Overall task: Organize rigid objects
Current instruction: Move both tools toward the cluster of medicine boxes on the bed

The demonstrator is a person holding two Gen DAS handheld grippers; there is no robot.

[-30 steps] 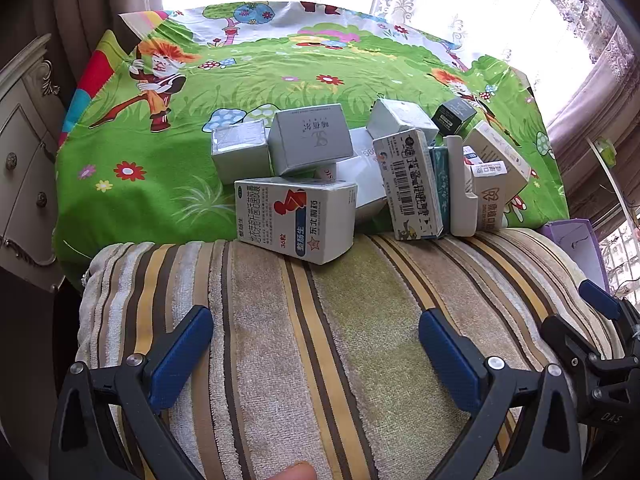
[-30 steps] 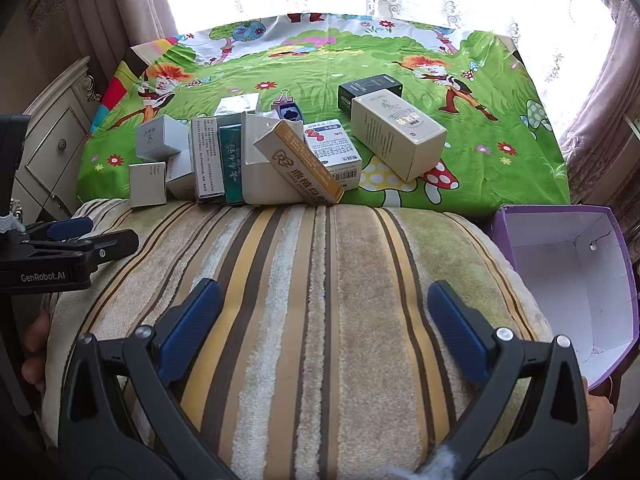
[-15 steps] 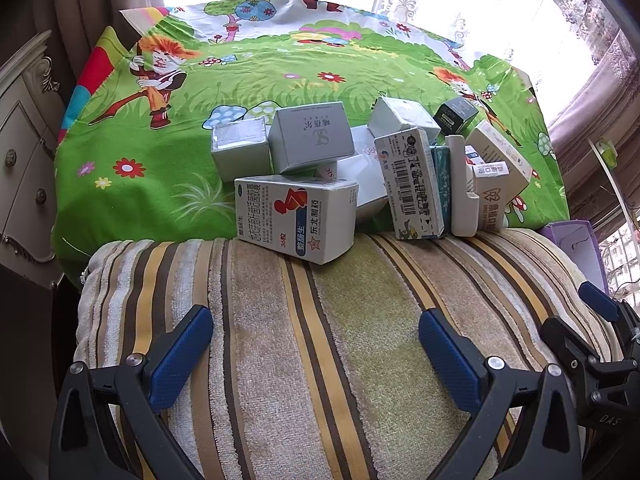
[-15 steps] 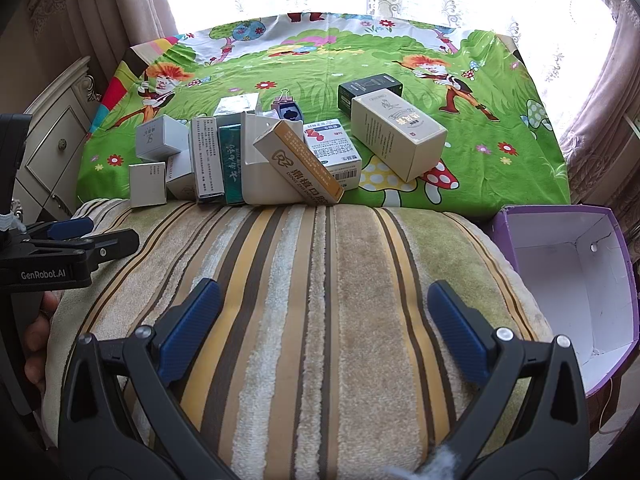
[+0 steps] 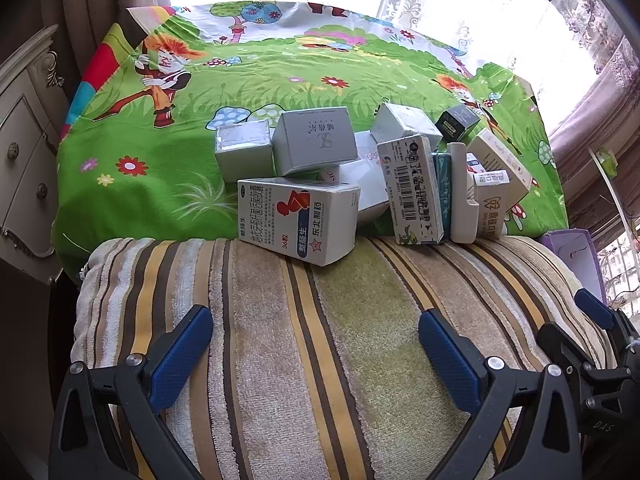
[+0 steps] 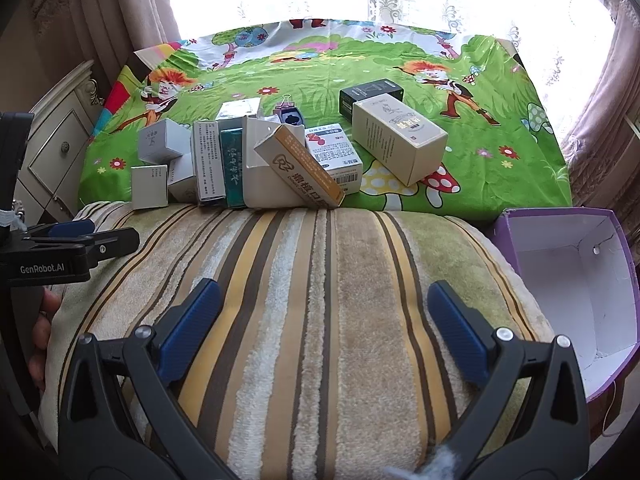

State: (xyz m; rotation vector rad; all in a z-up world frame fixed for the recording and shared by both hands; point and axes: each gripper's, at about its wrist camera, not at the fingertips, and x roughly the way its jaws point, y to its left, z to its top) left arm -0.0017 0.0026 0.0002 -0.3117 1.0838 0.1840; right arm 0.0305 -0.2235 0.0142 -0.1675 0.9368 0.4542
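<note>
**Q:** Left wrist view, lower half of the frame: what do the tongs show?

**A:** The left gripper stands wide, its blue pads apart over the striped towel and holding nothing. At the lower right edge of that frame, the right gripper appears only in part.

**Q:** And the right wrist view?

**A:** The right gripper is likewise wide and empty above the same towel. At the left edge, the left gripper shows side-on, a hand below it.

**Q:** Where are the boxes?

**A:** Middle of the left wrist frame. A white medicine box with red and blue print lies at the towel's far edge, on the green cartoon sheet. Behind it sit two grey boxes. To its right, a barcode box stands upright beside a teal box and a white holder. In the right wrist view, an orange-edged box leans on that holder, with a cream box tilted to its right, seemingly propped against a black box behind.

**Q:** Any container?

**A:** A purple open box, white inside, sits at the right edge, just beside the towel.
</note>
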